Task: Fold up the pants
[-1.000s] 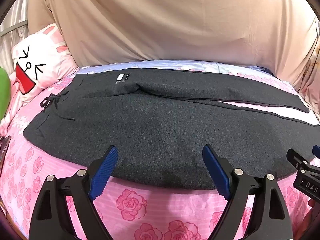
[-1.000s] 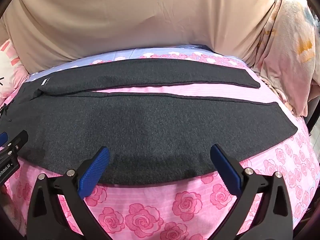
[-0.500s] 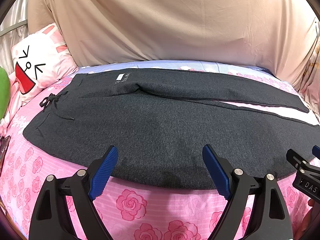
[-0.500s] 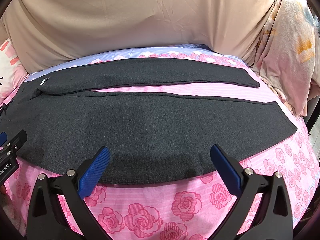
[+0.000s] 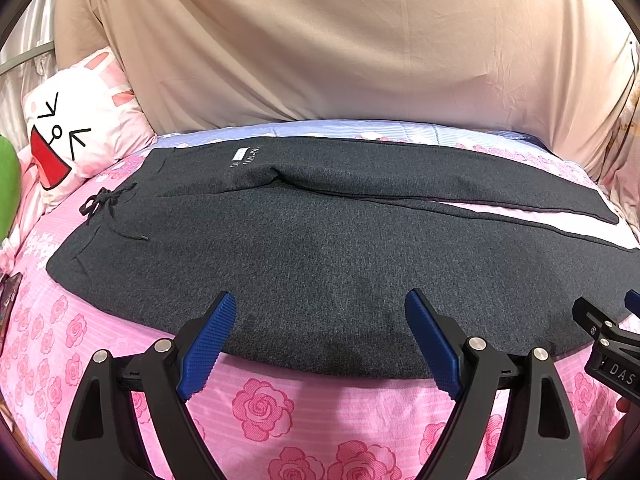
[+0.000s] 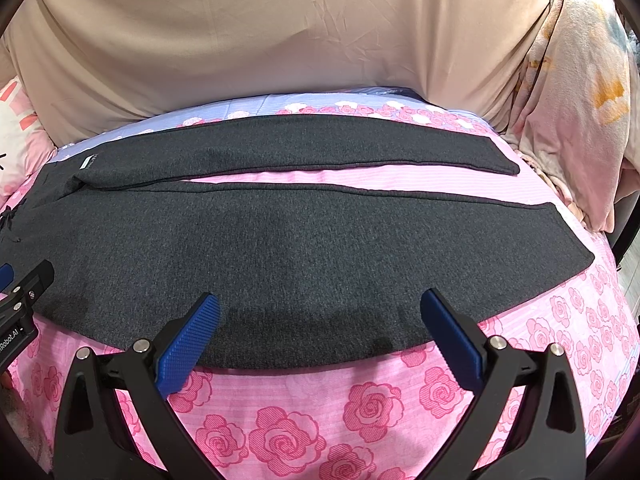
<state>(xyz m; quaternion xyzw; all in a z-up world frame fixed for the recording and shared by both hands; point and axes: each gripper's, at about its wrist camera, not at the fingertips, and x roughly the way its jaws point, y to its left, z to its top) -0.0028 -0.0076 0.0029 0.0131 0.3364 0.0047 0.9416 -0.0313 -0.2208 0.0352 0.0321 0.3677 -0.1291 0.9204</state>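
Observation:
Dark grey pants (image 5: 320, 240) lie flat across a bed with a pink rose sheet (image 5: 260, 404), waistband and drawstring (image 5: 100, 204) to the left, both legs stretching right and slightly apart. In the right wrist view the pants (image 6: 300, 248) show both leg ends at the right. My left gripper (image 5: 320, 312) hovers open over the near edge of the near leg, holding nothing. My right gripper (image 6: 320, 312) stands open over the same near edge further right, also with nothing in it. Each gripper's side shows at the edge of the other's view.
A beige cloth (image 5: 340, 40) hangs behind the bed. A white cartoon pillow (image 5: 76, 128) and something green (image 5: 8, 188) sit at the left. A pale patterned blanket (image 6: 576, 100) is piled at the right end. A dark flat object (image 5: 8, 296) lies at the far left edge.

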